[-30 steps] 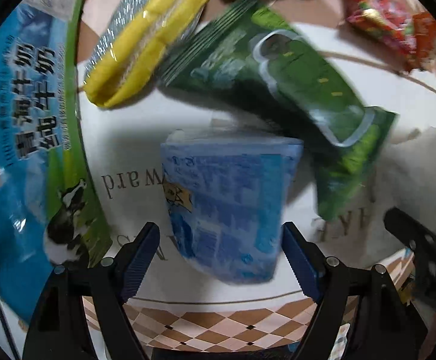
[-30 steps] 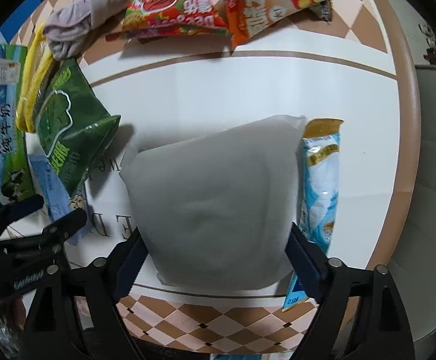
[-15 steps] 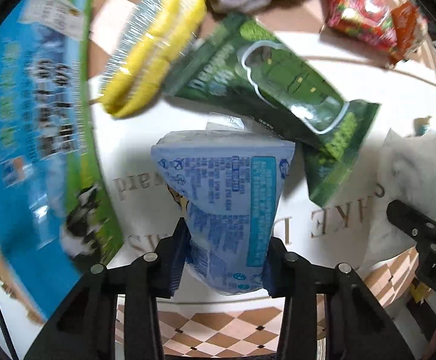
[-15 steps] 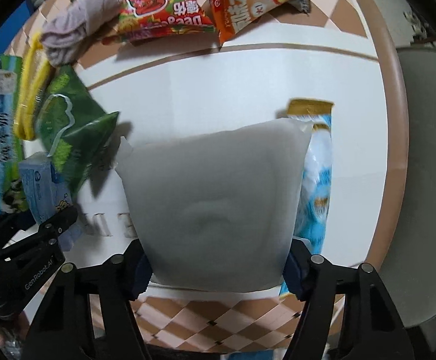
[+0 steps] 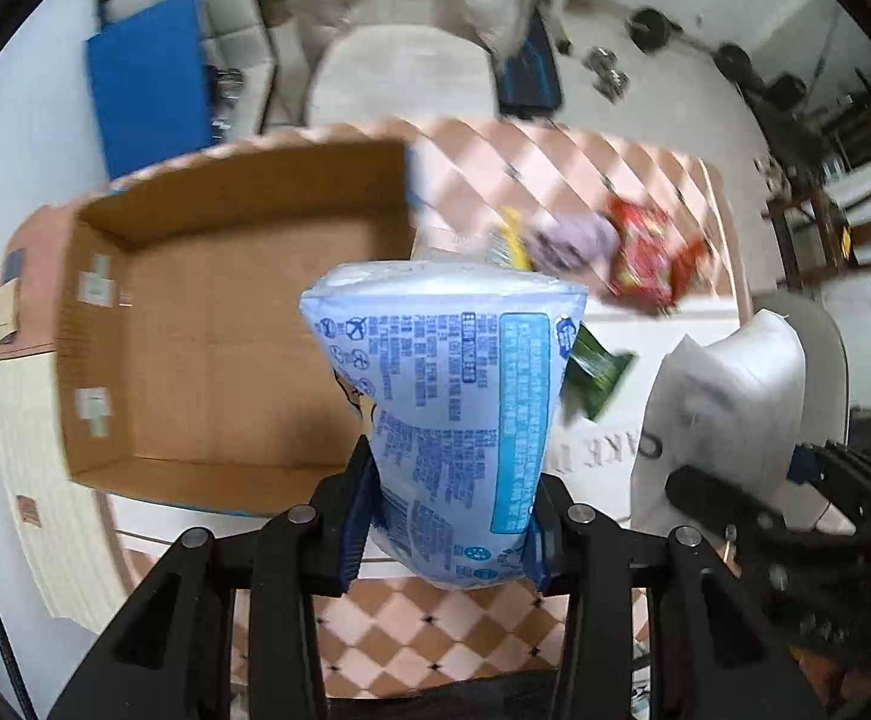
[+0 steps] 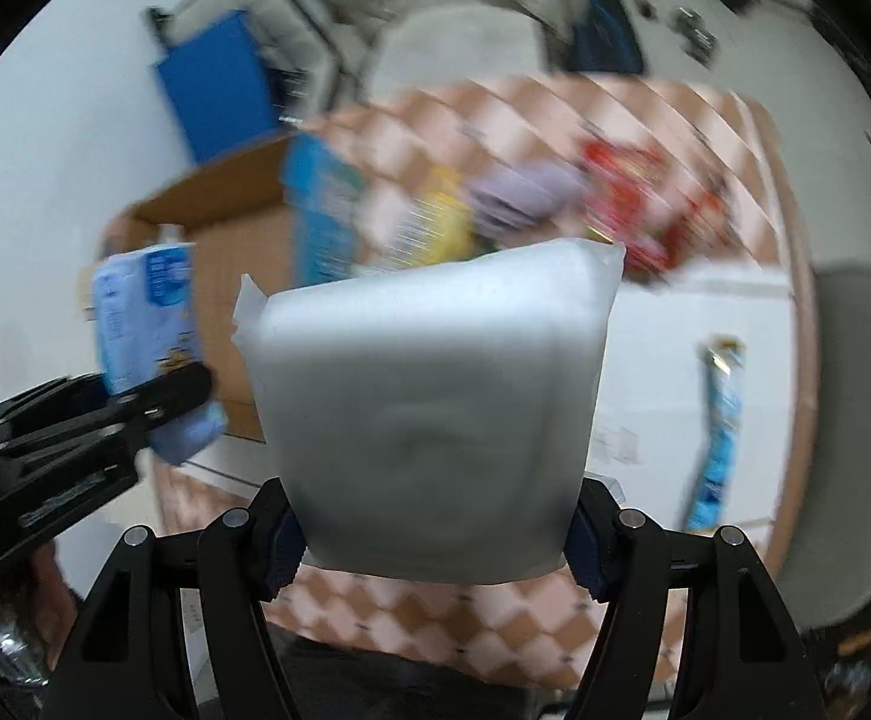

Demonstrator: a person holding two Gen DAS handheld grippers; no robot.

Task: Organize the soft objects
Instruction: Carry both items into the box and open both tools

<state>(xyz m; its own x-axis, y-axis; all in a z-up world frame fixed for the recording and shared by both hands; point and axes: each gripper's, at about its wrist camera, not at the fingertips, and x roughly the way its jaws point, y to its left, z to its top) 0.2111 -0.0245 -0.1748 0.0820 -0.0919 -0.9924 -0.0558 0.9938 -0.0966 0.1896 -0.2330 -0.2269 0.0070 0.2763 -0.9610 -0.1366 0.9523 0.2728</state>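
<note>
My left gripper point(image 5: 444, 516) is shut on a light blue tissue pack point(image 5: 453, 396) and holds it in the air, just right of an open cardboard box point(image 5: 213, 348). My right gripper point(image 6: 435, 528) is shut on a plain white soft pack point(image 6: 429, 408), also lifted above the table. In the right wrist view the blue pack point(image 6: 147, 324) and the left gripper's fingers point(image 6: 153, 396) show at the left, in front of the box point(image 6: 231, 276). The white pack point(image 5: 729, 402) shows at the right of the left wrist view.
On the checkered table point(image 5: 555, 162) lie a red snack bag point(image 5: 645, 258), a purple-grey cloth point(image 5: 567, 240), a yellow pack point(image 5: 510, 237) and a green bag point(image 5: 597, 366). A light blue wrapper point(image 6: 717, 420) lies at the right. A padded chair point(image 5: 399, 72) stands behind the table.
Both grippers have lifted their packs off the table and tilted up. The view has swung from the tabletop toward the cardboard box at the left.
</note>
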